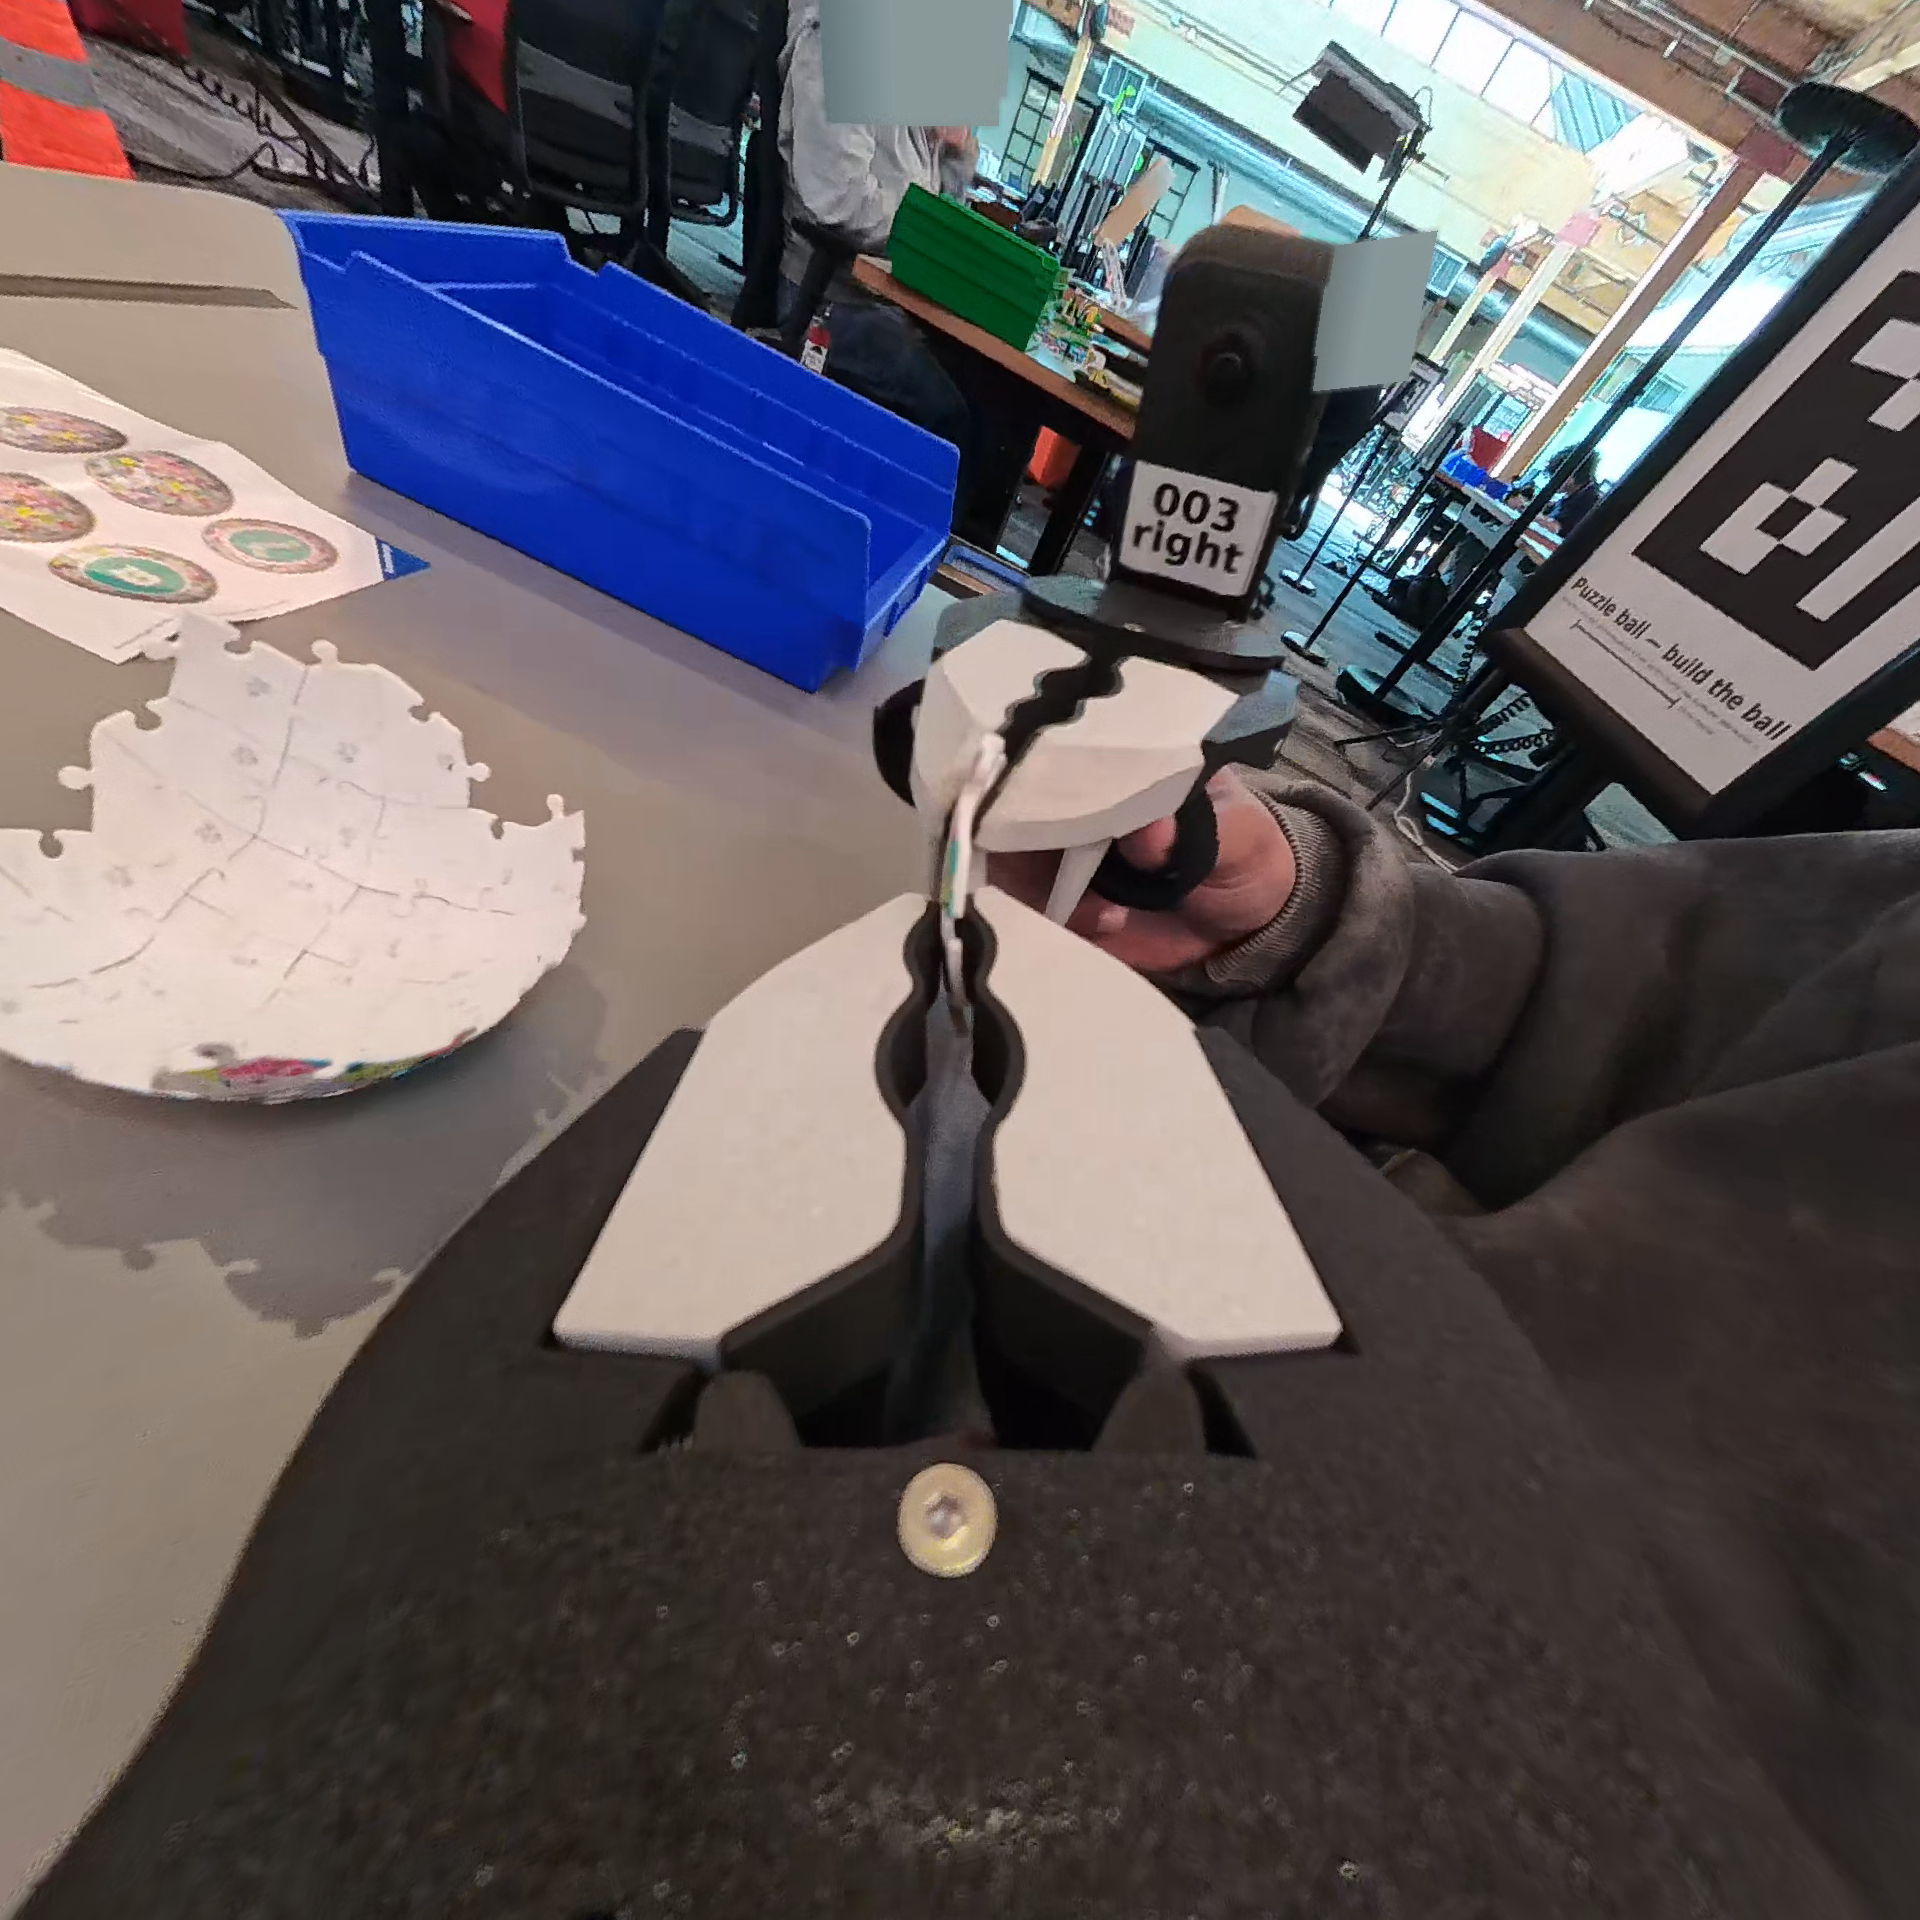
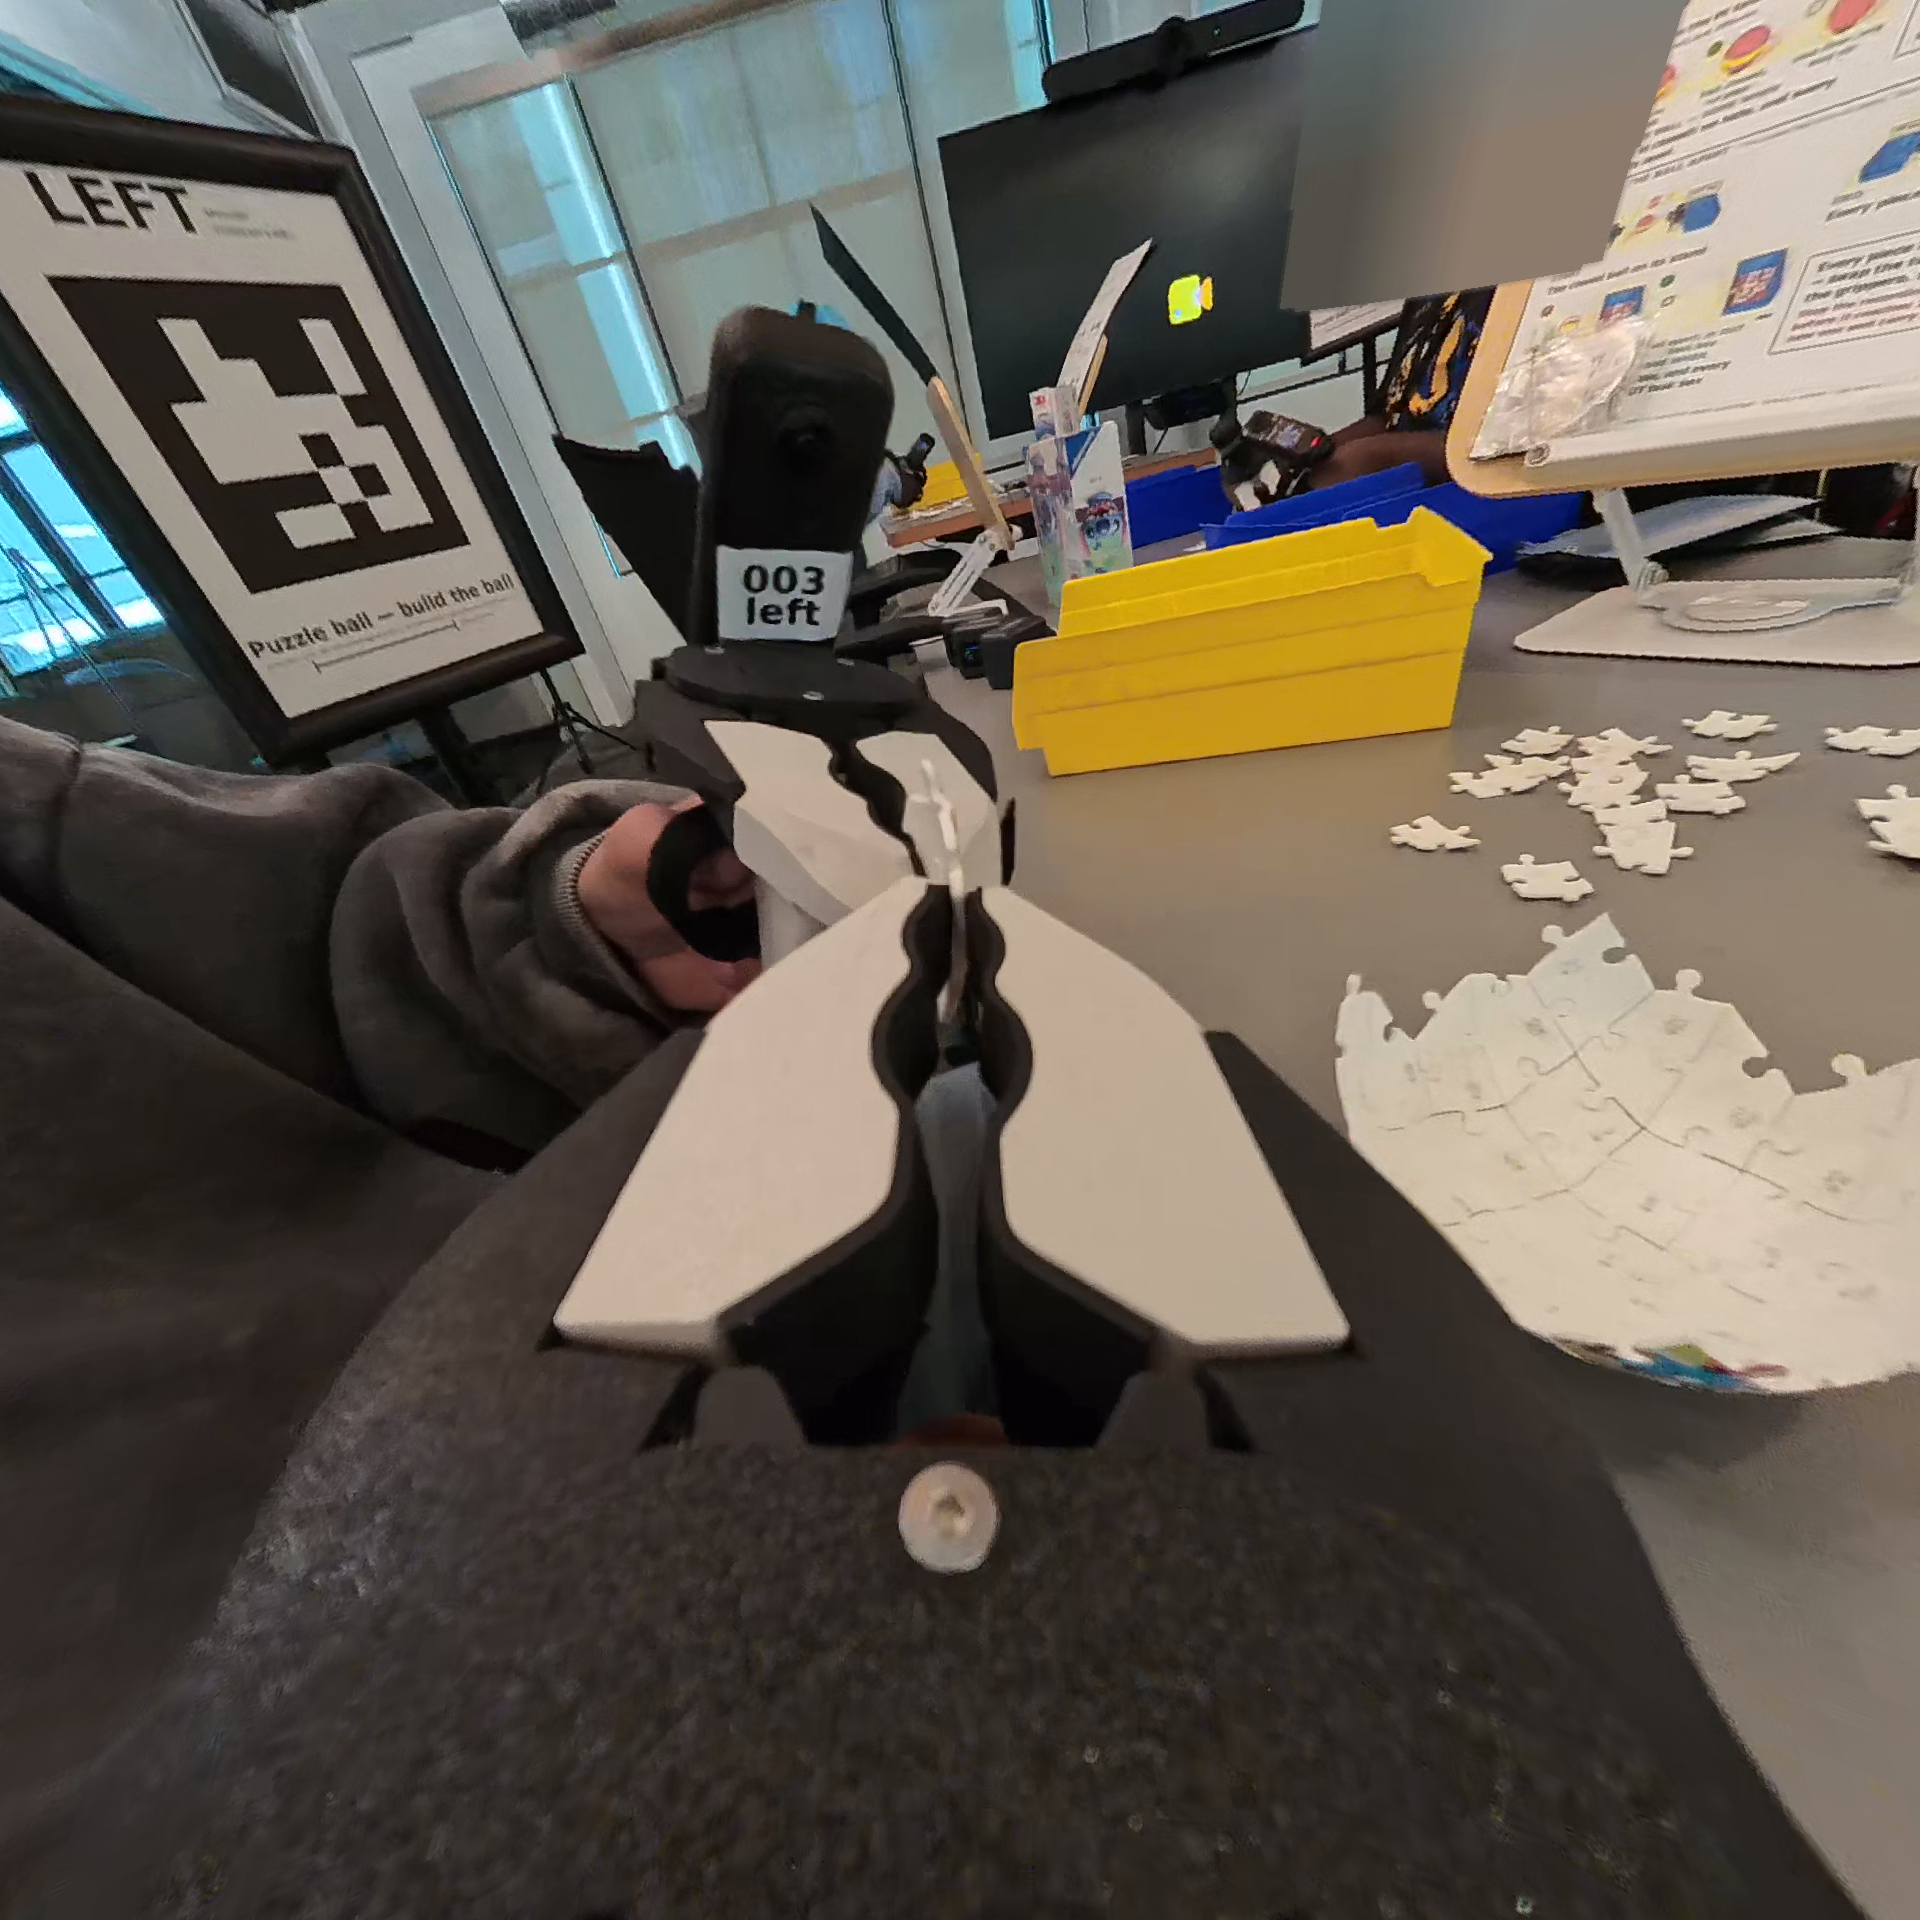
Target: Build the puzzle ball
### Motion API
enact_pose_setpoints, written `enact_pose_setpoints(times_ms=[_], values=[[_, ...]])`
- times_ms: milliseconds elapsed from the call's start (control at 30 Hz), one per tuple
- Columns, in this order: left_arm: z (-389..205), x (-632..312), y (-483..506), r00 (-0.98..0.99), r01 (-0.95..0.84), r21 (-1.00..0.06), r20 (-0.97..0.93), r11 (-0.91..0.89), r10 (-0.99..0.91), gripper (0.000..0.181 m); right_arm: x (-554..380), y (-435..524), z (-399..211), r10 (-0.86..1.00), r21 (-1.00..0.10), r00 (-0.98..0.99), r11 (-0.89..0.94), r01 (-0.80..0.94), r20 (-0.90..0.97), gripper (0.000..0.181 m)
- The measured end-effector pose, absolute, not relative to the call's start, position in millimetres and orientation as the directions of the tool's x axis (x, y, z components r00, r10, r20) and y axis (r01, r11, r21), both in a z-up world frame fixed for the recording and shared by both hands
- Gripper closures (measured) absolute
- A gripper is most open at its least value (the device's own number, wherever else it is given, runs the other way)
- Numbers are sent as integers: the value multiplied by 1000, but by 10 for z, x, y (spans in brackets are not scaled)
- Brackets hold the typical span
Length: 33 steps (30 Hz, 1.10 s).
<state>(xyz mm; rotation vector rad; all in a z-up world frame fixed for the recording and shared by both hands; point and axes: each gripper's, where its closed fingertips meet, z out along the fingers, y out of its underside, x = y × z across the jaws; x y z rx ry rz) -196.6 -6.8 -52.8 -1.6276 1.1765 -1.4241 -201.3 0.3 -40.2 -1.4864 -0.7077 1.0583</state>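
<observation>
My left gripper (image 1: 951,914) and my right gripper (image 2: 951,904) face each other tip to tip above the grey table (image 1: 675,748). Both are shut on thin white puzzle piece material (image 1: 961,836) seen edge-on between them; I cannot tell whether it is one piece or two joined. It also shows in the right wrist view (image 2: 932,810). The right gripper (image 1: 992,769) appears ahead in the left wrist view, the left gripper (image 2: 904,821) in the right wrist view. The half-built puzzle ball (image 1: 281,883), a white bowl with a coloured outside, rests on the table, also in the right wrist view (image 2: 1621,1164).
Several loose white pieces (image 2: 1621,800) lie beyond the bowl. A yellow bin (image 2: 1247,644) and a blue bin (image 1: 623,447) stand on the table. A picture sheet (image 1: 156,509) lies flat. Marker signs (image 1: 1766,468) (image 2: 260,416) stand at the sides, an instruction stand (image 2: 1714,416) at the back. My left and right fingertips are right by each other.
</observation>
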Motion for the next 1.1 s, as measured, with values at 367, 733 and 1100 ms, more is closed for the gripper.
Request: enact_pose_setpoints(times_ms=[367,733,1100], values=[[-615,-2006,-62,14,-291,-903,326,-315,-945,179,-2033,28,-474,865,-974,447,-216,-75,-226,176],[-750,-1984,-155,-33,-366,-877,347,-311,-937,179,-2045,-41,-498,894,-992,439,-121,37,-93,177],[-839,-2021,-131,-23,-437,-862,296,-257,-955,179,-2051,-57,-613,902,-987,432,-79,142,-11,178]])
